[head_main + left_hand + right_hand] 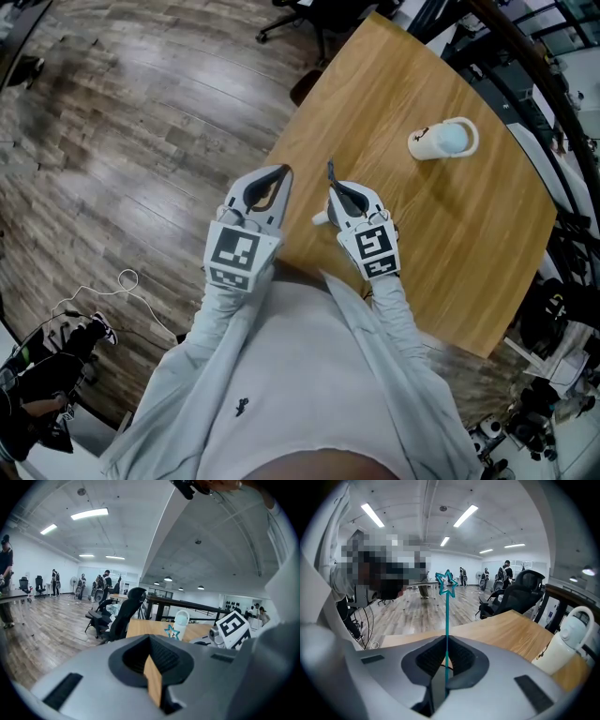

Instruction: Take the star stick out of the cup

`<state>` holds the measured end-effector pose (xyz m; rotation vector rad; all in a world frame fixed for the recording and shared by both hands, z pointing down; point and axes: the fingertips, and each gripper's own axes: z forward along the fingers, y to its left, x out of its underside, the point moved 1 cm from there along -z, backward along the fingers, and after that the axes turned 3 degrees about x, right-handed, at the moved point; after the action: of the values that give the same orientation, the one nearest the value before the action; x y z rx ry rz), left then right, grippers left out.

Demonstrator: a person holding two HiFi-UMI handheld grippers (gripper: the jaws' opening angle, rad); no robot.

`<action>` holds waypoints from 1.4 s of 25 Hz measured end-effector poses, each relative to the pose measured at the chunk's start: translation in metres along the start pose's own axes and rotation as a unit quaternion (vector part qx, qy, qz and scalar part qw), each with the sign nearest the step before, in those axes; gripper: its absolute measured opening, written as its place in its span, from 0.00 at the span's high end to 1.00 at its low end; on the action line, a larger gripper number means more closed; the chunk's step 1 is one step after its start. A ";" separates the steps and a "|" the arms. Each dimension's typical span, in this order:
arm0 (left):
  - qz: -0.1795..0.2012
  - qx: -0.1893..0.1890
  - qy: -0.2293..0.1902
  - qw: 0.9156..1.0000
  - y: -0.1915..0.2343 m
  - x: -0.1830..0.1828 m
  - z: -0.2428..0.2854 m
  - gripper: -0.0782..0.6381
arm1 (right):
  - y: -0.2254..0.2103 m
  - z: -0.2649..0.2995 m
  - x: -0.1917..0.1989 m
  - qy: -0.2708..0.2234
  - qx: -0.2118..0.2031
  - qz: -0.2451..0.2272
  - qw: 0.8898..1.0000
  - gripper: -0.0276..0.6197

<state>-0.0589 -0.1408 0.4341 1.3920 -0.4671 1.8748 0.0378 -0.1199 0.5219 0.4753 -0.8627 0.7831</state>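
Observation:
The teal star stick [446,620] stands up from between the jaws of my right gripper [445,667], which is shut on its shaft; the star [447,583] is at the far end. In the head view the stick [330,171] pokes out past the right gripper [332,187], over the near left part of the wooden table [450,244]. The white cup [442,139] lies on its side farther right on the table, apart from both grippers, and shows as the cup [568,645] at the right. My left gripper [281,173] hovers beside the right one, jaws together, nothing held.
Table edges run close to both grippers on the left and near sides. A black office chair [516,591] stands beyond the table's far corner. A wire hanger [120,287] lies on the wood floor at the left. Several people stand far off in the room.

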 end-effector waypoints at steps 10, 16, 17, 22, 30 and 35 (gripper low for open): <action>0.002 -0.003 -0.008 1.000 0.002 -0.003 -0.004 0.86 | -0.002 -0.005 -0.008 -0.012 0.007 0.007 1.000 0.91; 0.007 -0.003 -0.016 1.000 0.003 -0.011 -0.004 0.87 | -0.007 -0.016 -0.019 -0.031 0.017 0.022 0.999 0.91; 0.009 -0.002 -0.017 1.000 0.002 -0.012 -0.004 0.86 | -0.009 -0.019 -0.021 -0.037 0.019 0.026 0.999 0.91; 0.019 0.002 -0.024 1.000 -0.002 -0.022 -0.002 0.87 | -0.018 -0.037 -0.033 -0.064 0.035 0.047 0.996 0.91; 0.035 0.015 -0.034 0.999 -0.010 -0.037 0.000 0.86 | -0.028 -0.078 -0.059 -0.120 0.071 0.070 0.988 0.91; 0.048 0.031 -0.039 0.998 -0.017 -0.044 0.003 0.86 | -0.033 -0.108 -0.077 -0.161 0.097 0.078 0.979 0.91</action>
<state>-0.0387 -0.1468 0.3916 1.5108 -0.5276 1.9324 0.0848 -0.1021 0.3945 0.7264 -1.1392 0.9544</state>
